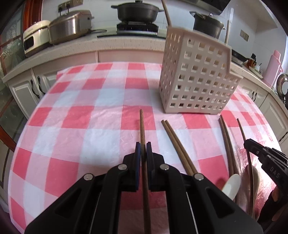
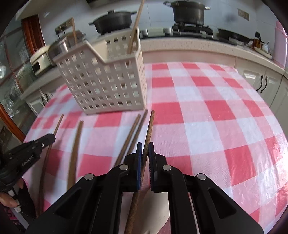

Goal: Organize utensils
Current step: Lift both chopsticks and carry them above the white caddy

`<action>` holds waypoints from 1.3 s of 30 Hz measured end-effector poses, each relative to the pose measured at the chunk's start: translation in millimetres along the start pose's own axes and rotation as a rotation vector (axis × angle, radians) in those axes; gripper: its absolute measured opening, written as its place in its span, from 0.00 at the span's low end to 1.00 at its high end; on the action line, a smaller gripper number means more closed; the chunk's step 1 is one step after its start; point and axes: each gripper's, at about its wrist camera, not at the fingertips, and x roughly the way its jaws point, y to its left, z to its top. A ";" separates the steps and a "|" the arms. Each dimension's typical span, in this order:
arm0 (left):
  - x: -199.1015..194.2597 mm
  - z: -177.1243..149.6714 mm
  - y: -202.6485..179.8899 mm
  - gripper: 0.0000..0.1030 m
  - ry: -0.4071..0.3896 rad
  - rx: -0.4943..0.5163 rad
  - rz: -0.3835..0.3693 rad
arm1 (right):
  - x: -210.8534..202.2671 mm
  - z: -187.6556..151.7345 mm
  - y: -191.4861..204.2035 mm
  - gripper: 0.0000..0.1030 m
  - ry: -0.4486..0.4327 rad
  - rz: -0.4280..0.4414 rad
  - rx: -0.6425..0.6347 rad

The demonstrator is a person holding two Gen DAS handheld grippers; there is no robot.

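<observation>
Chopsticks mostly lie loose on the bench (image 1: 75, 126) before the basket (image 1: 196, 79), which holds two sticks. Left tool (image 1: 143, 149) and right tool (image 2: 145, 150) each pinch one chopstick (image 1: 142, 129); most sorting remains.

Surface cover (image 1: 86, 115): thin checked sheet, plastic-like, faintly crinkled, with a soft sheen that turns glossy near the right edge.
Basket (image 1: 196, 77): beige moulded plastic, matt, walls pierced by square holes.
Chopsticks (image 1: 177, 144): brown wood, matt, fine grain visible.
Held chopstick (image 2: 148, 129): darker wood, slightly rough-looking grain.
Spoon (image 1: 232, 185): off-white, smooth, mildly glossy; ceramic or plastic cannot be told.
Left claw (image 1: 143, 149): matt black plastic body, bright metal pins, blue pads.
Right claw (image 2: 145, 149): same matt black plastic; blue pads ribbed.
Pot (image 1: 136, 10): dark, dull satin metal.
Cooker (image 1: 70, 25): brushed metal, semi-glossy.
Counter (image 1: 126, 45): speckled stone-like, smooth.
</observation>
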 end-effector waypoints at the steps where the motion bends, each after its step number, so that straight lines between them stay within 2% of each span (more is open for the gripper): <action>1: -4.5 0.2 0.2 0.06 -0.012 -0.003 0.000 | -4.8 1.3 0.6 0.07 -0.015 0.005 0.003; 10: -60.0 1.8 0.4 0.06 -0.181 -0.020 0.005 | -53.6 6.0 6.9 0.07 -0.158 0.053 0.000; 17: -96.9 -0.1 3.1 0.06 -0.278 -0.041 0.003 | -88.4 7.1 15.0 0.06 -0.260 0.067 -0.030; 30: -156.0 -7.8 2.0 0.06 -0.413 -0.043 -0.005 | -140.6 2.0 25.0 0.06 -0.396 0.082 -0.064; 39: -178.1 -8.0 -5.1 0.06 -0.480 -0.028 -0.002 | -157.3 0.8 31.2 0.06 -0.444 0.084 -0.090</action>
